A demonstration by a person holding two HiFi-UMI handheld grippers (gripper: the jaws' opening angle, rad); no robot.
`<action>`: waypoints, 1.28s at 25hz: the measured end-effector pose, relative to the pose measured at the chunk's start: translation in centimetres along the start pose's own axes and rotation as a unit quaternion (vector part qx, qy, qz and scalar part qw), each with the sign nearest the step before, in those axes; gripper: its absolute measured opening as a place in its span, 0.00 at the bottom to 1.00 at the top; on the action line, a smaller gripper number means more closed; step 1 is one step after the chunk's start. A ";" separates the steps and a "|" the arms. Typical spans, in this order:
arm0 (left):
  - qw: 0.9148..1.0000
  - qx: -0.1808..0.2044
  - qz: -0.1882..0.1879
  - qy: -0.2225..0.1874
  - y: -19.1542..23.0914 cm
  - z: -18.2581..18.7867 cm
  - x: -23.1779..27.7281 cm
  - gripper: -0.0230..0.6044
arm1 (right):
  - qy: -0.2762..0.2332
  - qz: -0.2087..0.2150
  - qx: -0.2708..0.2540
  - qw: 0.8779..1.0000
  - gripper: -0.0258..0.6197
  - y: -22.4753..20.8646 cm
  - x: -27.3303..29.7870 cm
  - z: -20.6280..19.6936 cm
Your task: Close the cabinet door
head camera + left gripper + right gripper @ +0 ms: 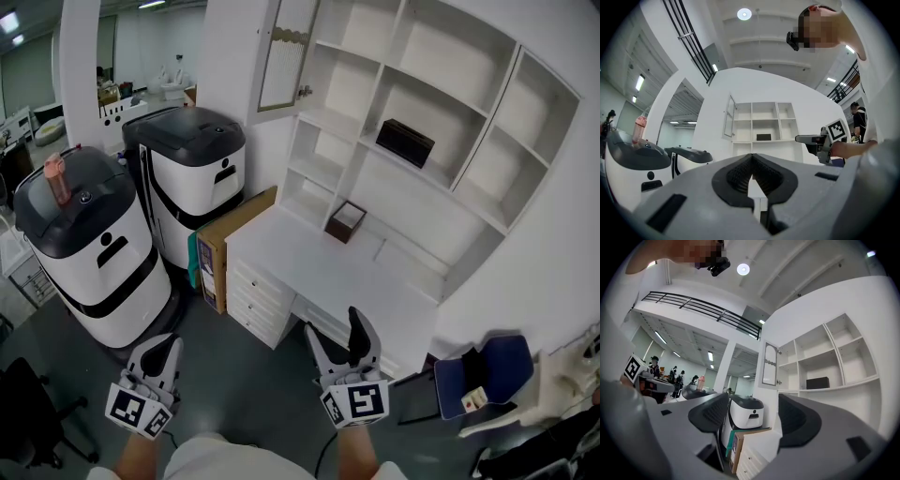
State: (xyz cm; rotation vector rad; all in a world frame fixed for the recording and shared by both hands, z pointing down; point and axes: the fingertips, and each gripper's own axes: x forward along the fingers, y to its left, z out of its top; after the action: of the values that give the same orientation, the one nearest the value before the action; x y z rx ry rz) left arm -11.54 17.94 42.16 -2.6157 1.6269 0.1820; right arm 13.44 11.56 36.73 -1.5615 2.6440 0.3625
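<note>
Head view: big white shelf unit (441,122) w/ open compartments fills the upper right, a white desk (319,272) w/ drawers built in below it. Left of the desk stand 2 white-and-black machines, the nearer one (94,253) at far left, the other (192,173) behind it, close to the unit's side. A blue chair (487,375) sits at lower right. A flat cardboard box (230,239) leans between the rear machine and the desk's end.

Cabinet door (286,56): at the unit's top-left compartment, swung out to the left and standing open, small knob on its lower right edge. Well apart from both grippers.

Smaller stuff: black box (405,142) on a middle shelf, small brown open box (346,222) at the back of the desk top, pink bottle (57,178) upright on the near machine's lid.

Left gripper (167,345): low in the pic, over the dark floor; left gripper view has its jaws closed together, nothing between them. Right gripper (334,323): just in front of the desk's near edge; right gripper view shows jaws spread apart, empty, w/ the machine, the cardboard box and the desk drawers seen through the gap.
</note>
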 end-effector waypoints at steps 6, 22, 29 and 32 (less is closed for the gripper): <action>1.000 -0.003 0.012 0.012 1.0 -1.1 1.6 0.04 | -0.002 0.043 -0.010 0.999 0.54 0.6 4.2 -0.1; 0.999 -0.050 -0.018 -0.004 18.2 -4.9 22.2 0.04 | -0.018 0.034 -0.064 0.997 0.55 -5.6 34.4 1.1; 0.997 -0.065 -0.039 0.000 25.0 -5.5 29.8 0.04 | -0.027 0.017 -0.079 0.996 0.57 -6.9 47.2 2.7; 0.997 -0.068 -0.046 0.006 25.6 -5.9 32.3 0.04 | -0.021 0.020 -0.084 0.996 0.58 -7.7 51.1 2.4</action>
State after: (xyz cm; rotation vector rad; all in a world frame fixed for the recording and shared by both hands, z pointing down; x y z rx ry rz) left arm -19.95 -22.80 44.16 -2.7899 1.5458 0.2808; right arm -5.05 -35.26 24.86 -1.5280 2.6779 0.6261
